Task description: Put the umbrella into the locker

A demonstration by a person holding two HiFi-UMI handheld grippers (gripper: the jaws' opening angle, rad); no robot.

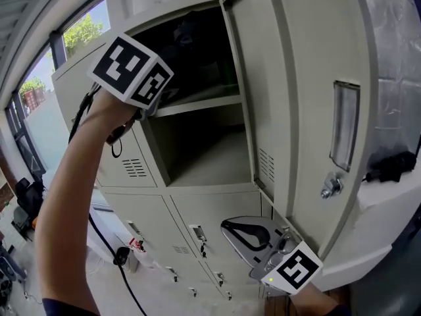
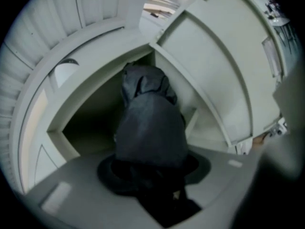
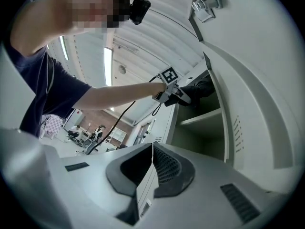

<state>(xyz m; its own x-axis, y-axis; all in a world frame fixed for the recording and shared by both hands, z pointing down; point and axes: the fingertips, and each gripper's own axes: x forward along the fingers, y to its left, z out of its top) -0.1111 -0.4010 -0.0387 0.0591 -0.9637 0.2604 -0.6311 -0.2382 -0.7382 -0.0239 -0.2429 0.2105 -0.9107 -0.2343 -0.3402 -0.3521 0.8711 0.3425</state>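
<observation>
Umbrella (image 2: pixel 151 128), clamped in the left gripper (image 2: pixel 153 173), seems halfway into the locker (image 1: pixel 217 153); next push deeper and release, while the right gripper (image 3: pixel 152 163) is closed on nothing.

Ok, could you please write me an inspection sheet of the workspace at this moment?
surface: locker with its door open; a shelf splits the compartment.
job's things: dark folded umbrella, far end reaching into the upper part, above the shelf.
clutter: nothing seen on the lower part; the upper part is too dark to tell.
grippers: left gripper shut on the umbrella; right gripper shut and empty, low beside the door.
cables: black cable hangs under the left arm.
surroundings: closed lower lockers; windows at left.
</observation>
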